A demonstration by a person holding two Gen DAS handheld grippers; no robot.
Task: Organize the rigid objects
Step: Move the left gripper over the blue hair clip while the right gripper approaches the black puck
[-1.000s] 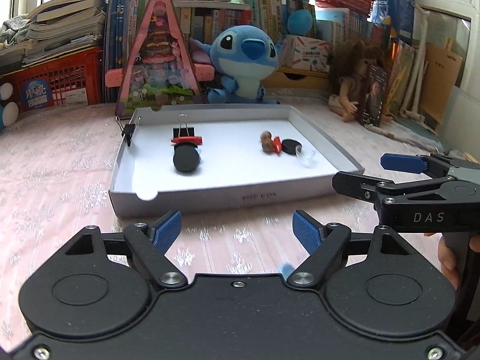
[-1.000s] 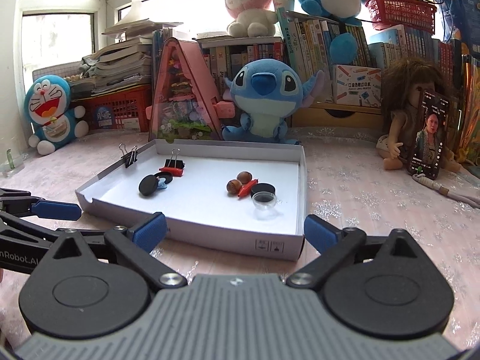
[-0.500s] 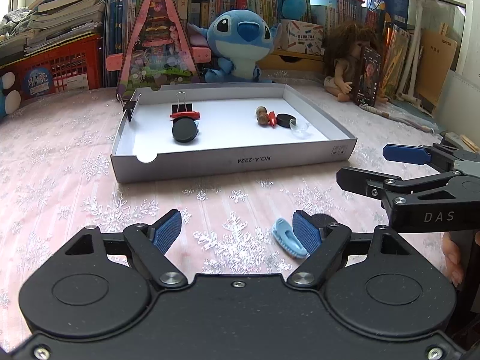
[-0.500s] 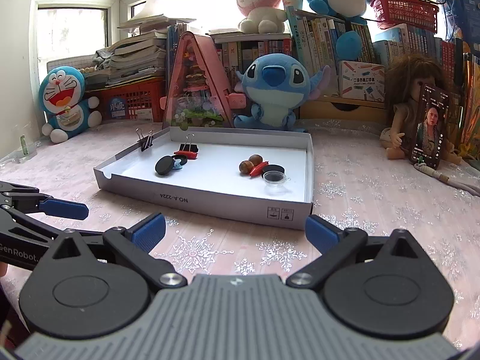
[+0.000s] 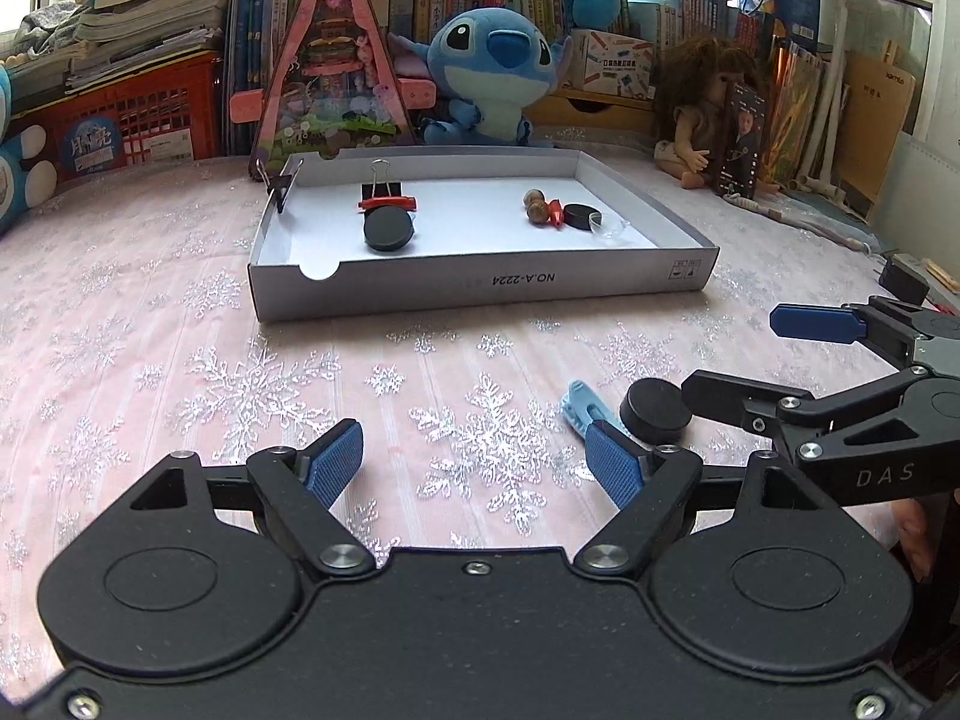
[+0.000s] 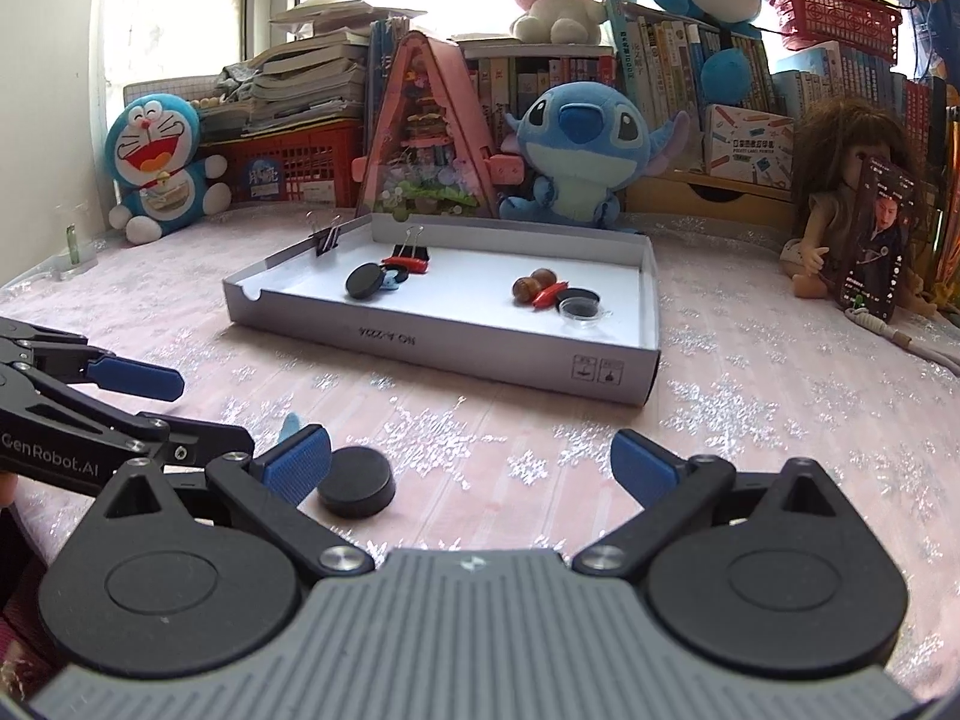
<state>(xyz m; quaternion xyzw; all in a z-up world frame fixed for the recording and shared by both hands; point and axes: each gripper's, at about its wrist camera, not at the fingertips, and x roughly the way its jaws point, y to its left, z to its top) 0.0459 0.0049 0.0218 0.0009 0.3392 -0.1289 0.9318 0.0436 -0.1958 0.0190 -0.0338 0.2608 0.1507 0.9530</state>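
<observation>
Both tongs are gaping wide, holding nothing. Flat round black plastic puck [image 5: 655, 418] is lying on the snowflake-patterned pink desk [image 5: 180, 372], well short of the shallow white cardboard tray [image 5: 480, 285], just beside the left tongs [image 5: 474, 471] on their right fingertip and just inside the right tongs [image 6: 468, 471] by their left fingertip; right tongs seem better lined up. Puck is round, no long axis. Left wrist view is showing the small light-blue ribbed plastic piece [image 5: 579, 408] lengthwise beside the puck; right wrist view is mostly hiding it.

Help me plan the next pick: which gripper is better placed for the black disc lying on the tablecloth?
Probably right. The black disc lies just ahead of the open right gripper, near its left finger; it is outside the left gripper.
</observation>
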